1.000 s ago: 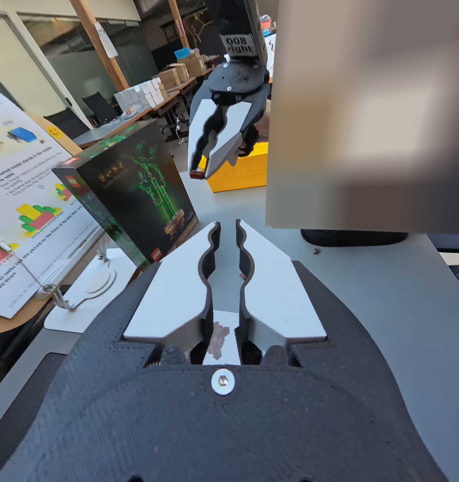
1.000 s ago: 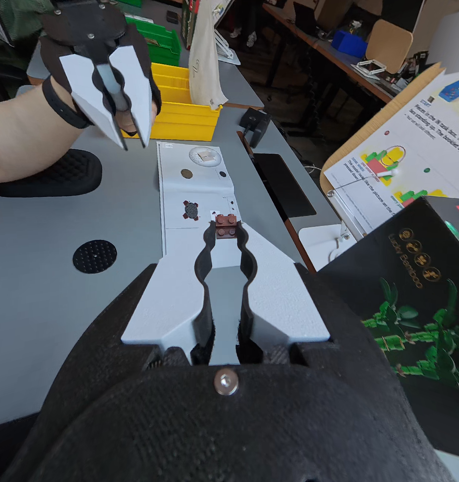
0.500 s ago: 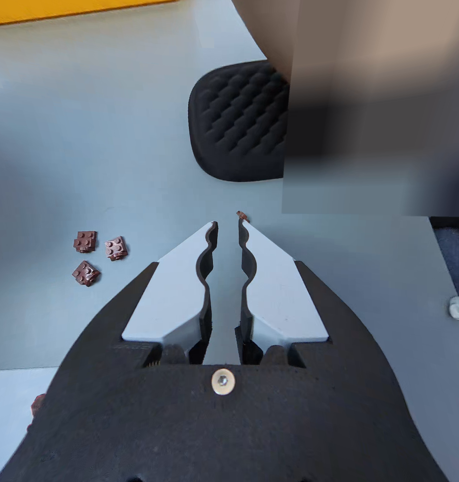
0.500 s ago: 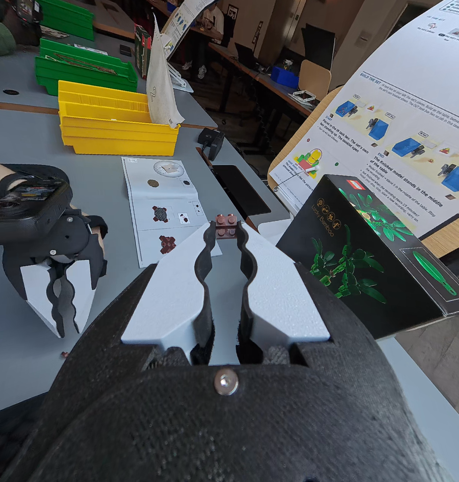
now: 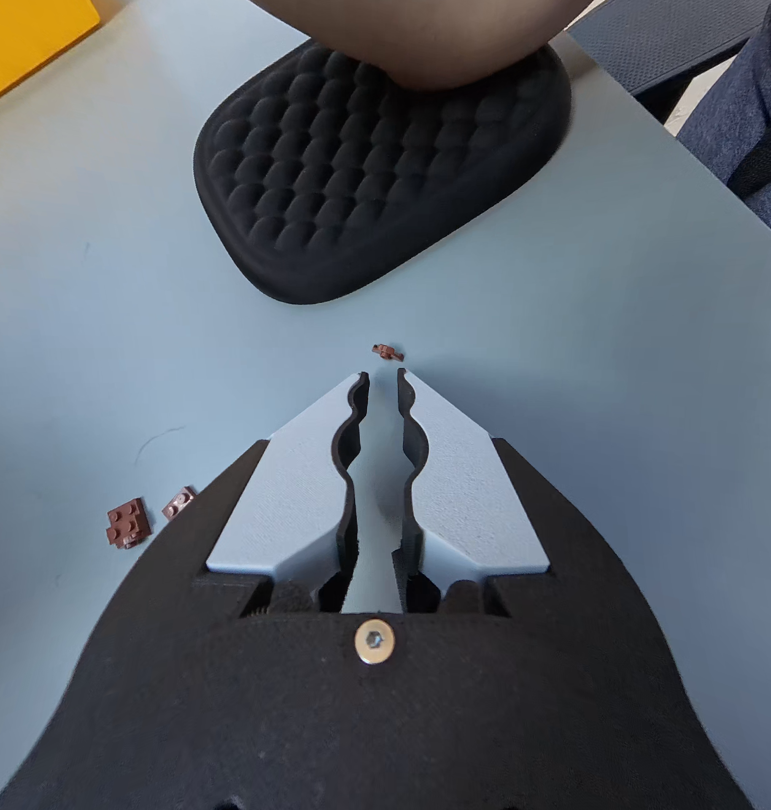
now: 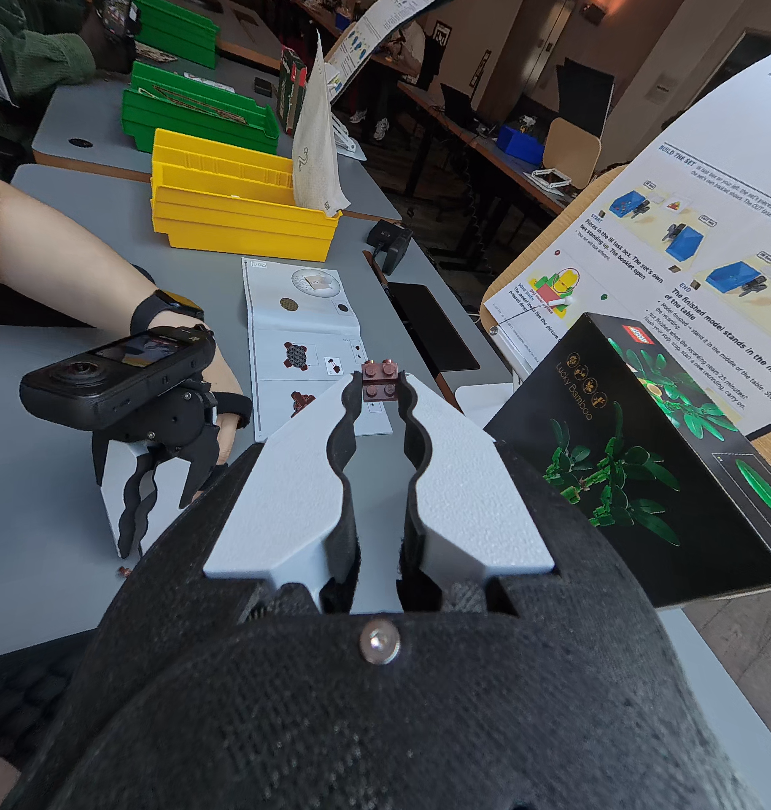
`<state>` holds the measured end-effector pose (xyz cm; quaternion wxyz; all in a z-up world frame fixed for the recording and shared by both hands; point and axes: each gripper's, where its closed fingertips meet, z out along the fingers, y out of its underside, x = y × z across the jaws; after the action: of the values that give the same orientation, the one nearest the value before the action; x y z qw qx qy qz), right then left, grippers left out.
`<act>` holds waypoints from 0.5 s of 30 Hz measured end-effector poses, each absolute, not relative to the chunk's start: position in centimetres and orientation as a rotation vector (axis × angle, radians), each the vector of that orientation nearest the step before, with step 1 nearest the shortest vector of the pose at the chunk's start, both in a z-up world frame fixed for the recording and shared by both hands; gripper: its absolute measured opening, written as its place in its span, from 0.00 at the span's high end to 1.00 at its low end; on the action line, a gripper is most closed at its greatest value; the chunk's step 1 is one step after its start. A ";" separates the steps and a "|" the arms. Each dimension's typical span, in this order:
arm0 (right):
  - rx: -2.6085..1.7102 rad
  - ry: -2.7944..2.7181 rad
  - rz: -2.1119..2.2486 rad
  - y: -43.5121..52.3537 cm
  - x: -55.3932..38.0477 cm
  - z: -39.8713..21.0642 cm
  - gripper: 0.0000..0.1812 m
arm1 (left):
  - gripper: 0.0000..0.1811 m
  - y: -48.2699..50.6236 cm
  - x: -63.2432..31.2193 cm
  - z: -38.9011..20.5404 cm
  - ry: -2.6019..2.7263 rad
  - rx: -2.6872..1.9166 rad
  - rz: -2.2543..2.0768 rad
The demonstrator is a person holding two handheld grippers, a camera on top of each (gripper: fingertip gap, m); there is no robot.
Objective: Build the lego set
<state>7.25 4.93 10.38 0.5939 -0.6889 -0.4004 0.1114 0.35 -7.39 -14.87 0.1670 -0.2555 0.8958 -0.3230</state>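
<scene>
Reddish-brown is the colour to watch: the right claw (image 6: 378, 380) has a small brown brick (image 6: 378, 385) pinched at its very fingertips, jaws closed snug on both its sides, studs showing on 2 faces. It hangs above the grey tabletop (image 6: 208, 280), over the near end of the open instruction booklet (image 6: 302, 333) that lies flat towards the middle. Just to the right stands the black set box (image 6: 629, 460) with green plant art, and behind that a propped instruction sheet (image 6: 664, 271). At the far edge of the tabletop sit stacked yellow bins (image 6: 239, 210), a white paper bag (image 6: 316, 144) standing in them.

Over to the left claw (image 5: 383, 373): pointed steeply down at the tabletop (image 5: 112, 307), jaws parted by a narrow gap, nothing between them. A tiny brown piece (image 5: 388, 351) lies on the surface just beyond its fingertips, not touching. Farther on, a black dimpled arm pad (image 5: 375, 175) carries a bare forearm (image 5: 419, 39), close to the tabletop's right edge. Left of the claw body, 2 more brown pieces: a studded plate (image 5: 128, 522) and a second one (image 5: 180, 507) half hidden by the black housing.
</scene>
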 end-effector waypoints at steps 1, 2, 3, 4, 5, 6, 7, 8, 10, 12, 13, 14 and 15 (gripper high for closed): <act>-1.598 -0.930 0.264 4.9 7.2 10.4 0.91 | 0.94 -7.7 0.5 -14.9 2.555 -0.720 -0.951; -1.596 -0.931 0.268 4.8 7.2 10.5 0.91 | 0.94 -7.9 0.6 -14.8 2.555 -0.711 -0.978; -1.595 -0.933 0.269 4.8 7.2 10.5 0.91 | 0.94 -7.9 0.7 -14.8 2.553 -0.698 -0.995; -1.594 -0.936 0.269 4.8 7.1 10.4 0.91 | 0.95 -8.0 0.8 -14.7 2.556 -0.682 -1.000; -1.594 -0.940 0.270 4.8 7.1 10.4 0.91 | 0.96 -8.0 0.8 -14.8 2.562 -0.667 -0.999; -1.595 -0.942 0.270 4.8 7.1 10.4 0.91 | 0.96 -8.0 0.8 -14.8 2.573 -0.655 -0.998; -1.597 -0.943 0.270 4.8 7.0 10.4 0.91 | 0.96 -8.0 0.7 -14.9 2.588 -0.648 -0.997; -1.598 -0.946 0.270 4.8 7.0 10.3 0.91 | 0.96 -8.0 0.7 -15.0 2.602 -0.645 -0.992; -1.602 -0.952 0.269 4.9 6.9 10.2 0.91 | 0.96 -8.3 0.8 -15.1 2.615 -0.637 -0.994; -1.605 -0.959 0.269 4.9 6.8 10.1 0.91 | 0.96 -8.5 0.9 -15.1 2.625 -0.620 -0.983; -1.606 -0.961 0.268 4.9 6.7 10.1 0.91 | 0.97 -8.7 0.9 -15.1 2.628 -0.607 -0.973; -1.606 -0.964 0.267 4.9 6.7 10.1 0.91 | 0.97 -8.8 0.9 -15.1 2.635 -0.594 -0.964; -1.604 -0.966 0.268 4.9 6.6 10.0 0.91 | 0.97 -9.0 0.9 -15.2 2.643 -0.581 -0.954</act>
<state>6.64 4.85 10.05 0.5849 -0.6878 -0.4143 0.1148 0.91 -9.00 -15.16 0.1356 -0.2006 0.9127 -0.3293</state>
